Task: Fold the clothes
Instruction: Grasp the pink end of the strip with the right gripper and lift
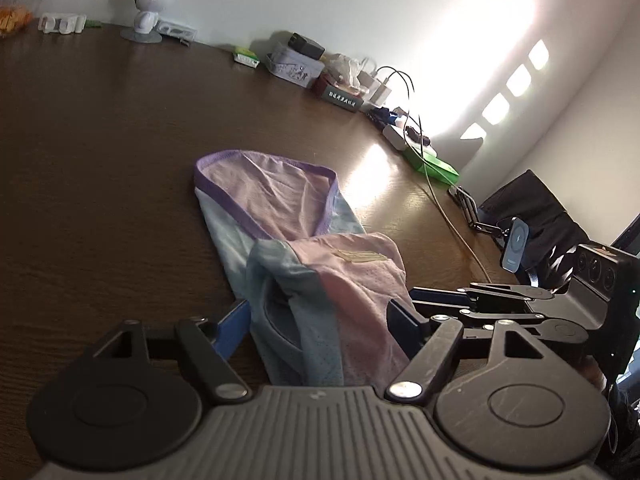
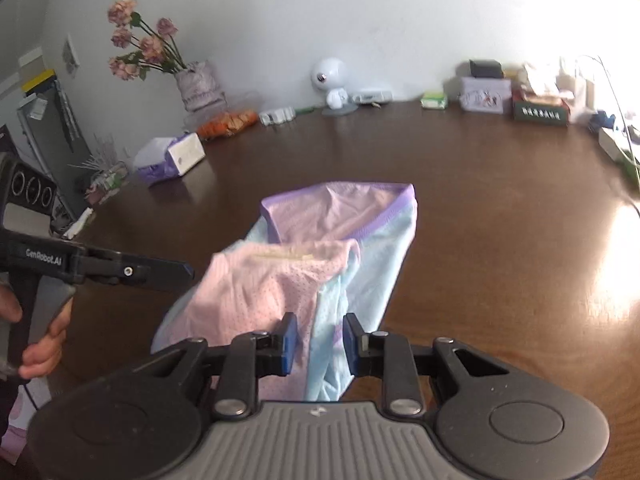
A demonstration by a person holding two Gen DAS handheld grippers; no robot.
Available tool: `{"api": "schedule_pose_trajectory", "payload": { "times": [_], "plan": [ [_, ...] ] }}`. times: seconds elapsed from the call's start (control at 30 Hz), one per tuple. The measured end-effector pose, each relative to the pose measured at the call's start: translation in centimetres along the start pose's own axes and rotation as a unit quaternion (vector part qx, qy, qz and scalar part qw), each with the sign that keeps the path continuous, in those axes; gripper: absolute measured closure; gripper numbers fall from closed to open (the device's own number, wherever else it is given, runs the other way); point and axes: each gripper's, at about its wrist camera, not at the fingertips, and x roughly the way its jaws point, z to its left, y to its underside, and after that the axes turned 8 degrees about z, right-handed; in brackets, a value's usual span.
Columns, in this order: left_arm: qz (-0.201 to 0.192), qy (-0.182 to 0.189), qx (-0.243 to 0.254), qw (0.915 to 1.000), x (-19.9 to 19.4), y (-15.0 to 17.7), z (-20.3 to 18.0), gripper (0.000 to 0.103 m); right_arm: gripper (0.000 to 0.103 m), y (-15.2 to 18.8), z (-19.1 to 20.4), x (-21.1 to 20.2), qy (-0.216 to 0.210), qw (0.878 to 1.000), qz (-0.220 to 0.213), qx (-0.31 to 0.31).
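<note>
A pink and light-blue garment (image 1: 280, 208) with purple trim lies on the dark wooden table (image 1: 100, 160), its near part folded over onto the rest. My left gripper (image 1: 318, 326) stands wide open astride the near end of the fold, its blue pads on either side of the cloth and not pressing it. In the right wrist view the same garment (image 2: 340, 220) runs between the jaws of my right gripper (image 2: 320, 344), which are a little apart, with cloth in the gap. The right gripper (image 1: 416, 300) reaches in from the right; the left gripper (image 2: 184, 274) from the left, held by a hand (image 2: 40, 348).
Along the wall stand a white round-headed figurine (image 2: 332, 80), a vase of pink flowers (image 2: 196, 84), a tissue box (image 2: 172, 156), small boxes (image 2: 540, 108) and chargers with cables (image 1: 400, 88). A phone holder (image 1: 516, 248) and a dark chair (image 1: 536, 208) are at the right table edge.
</note>
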Motion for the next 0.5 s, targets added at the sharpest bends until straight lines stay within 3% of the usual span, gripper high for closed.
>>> {"api": "schedule_pose_trajectory", "payload": {
  "times": [0.2,0.33,0.4,0.43,0.47,0.5],
  "plan": [
    [-0.005,0.028,-0.01,0.9995,0.0,0.7,-0.6,0.032,0.078,1.2,-0.3,-1.0,-0.038,0.999,-0.015,0.016],
    [0.011,0.02,-0.029,0.9993,1.3,0.7,-0.3,0.035,0.078,1.6,-0.7,-0.3,-0.047,0.998,-0.012,0.031],
    [0.012,0.041,-0.032,0.9986,1.3,0.7,-0.2,0.055,0.077,1.6,-1.0,0.0,-0.056,0.997,-0.011,0.043],
    [0.015,0.052,-0.034,0.998,1.3,0.7,-0.2,0.08,0.077,1.6,-1.1,0.2,-0.059,0.997,-0.009,0.046],
    [0.017,0.063,-0.038,0.9972,1.3,0.6,-0.2,0.09,0.08,1.6,-1.1,0.3,-0.062,0.997,-0.008,0.049],
    [0.017,0.073,-0.044,0.9962,1.2,0.6,-0.1,0.091,0.097,1.6,-1.1,0.4,-0.065,0.997,-0.006,0.052]
  ]
}}
